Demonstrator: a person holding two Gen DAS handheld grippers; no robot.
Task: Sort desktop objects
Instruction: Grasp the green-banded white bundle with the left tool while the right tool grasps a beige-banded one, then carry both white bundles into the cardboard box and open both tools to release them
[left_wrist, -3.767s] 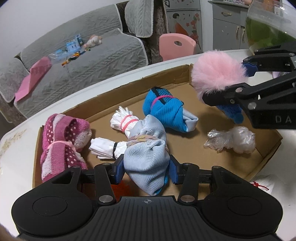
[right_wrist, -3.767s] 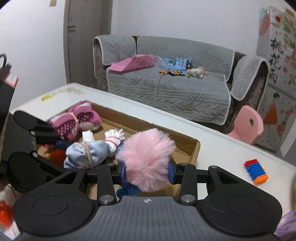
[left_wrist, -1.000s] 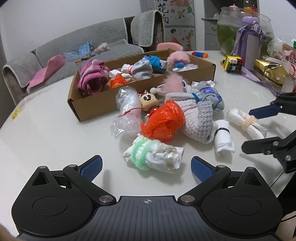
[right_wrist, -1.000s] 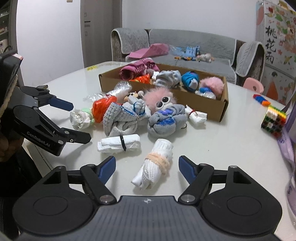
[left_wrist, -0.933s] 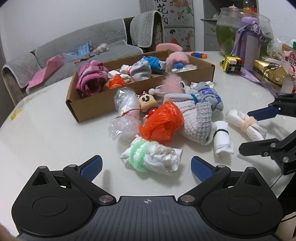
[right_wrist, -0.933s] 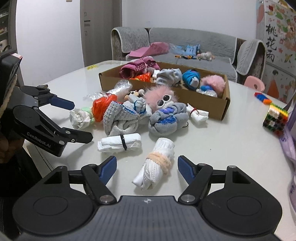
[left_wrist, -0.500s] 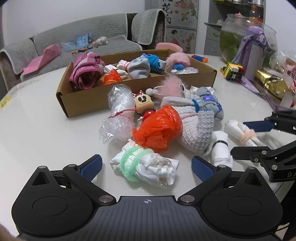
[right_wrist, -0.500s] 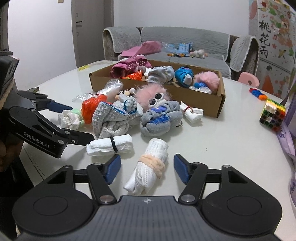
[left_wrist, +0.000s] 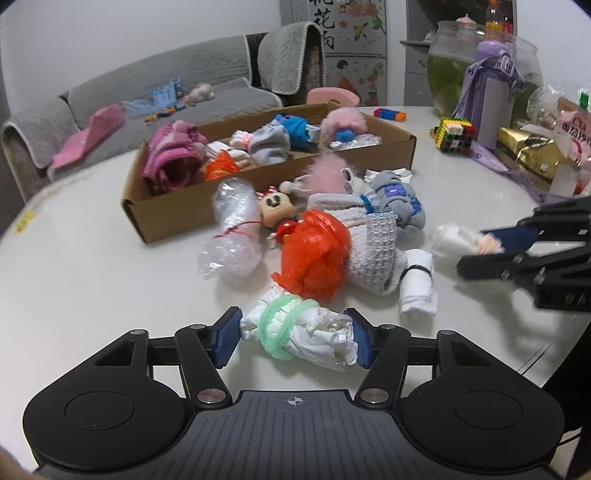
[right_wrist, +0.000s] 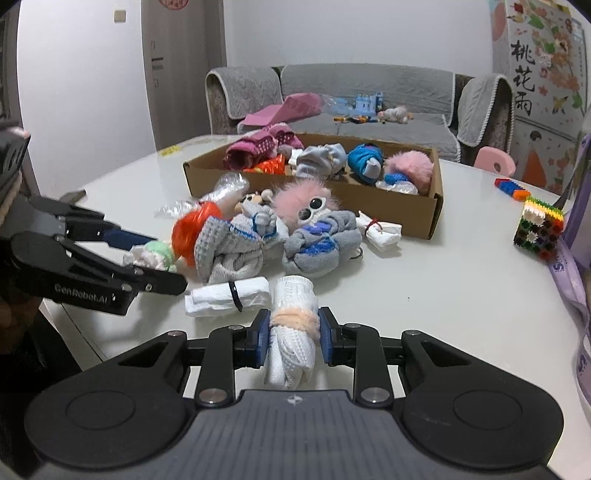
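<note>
both claws, spread a second ago, have just closed: left claw (left_wrist: 291, 341) clamps green-banded bundle (left_wrist: 295, 334), right claw (right_wrist: 293, 341) peach-banded roll (right_wrist: 291, 325).

Two fisheye views, each set just behind its gripper's fingers, angled down across the white table (left_wrist: 92, 288). Left wrist view: low over the near edge, facing the cardboard box (left_wrist: 177, 218) and sofa (left_wrist: 147, 96) beyond. Right wrist view: same edge, further right, facing likewise. Shared: the pile of bundles mid-table, the box, the sofa; each shows the other gripper at its side
</note>
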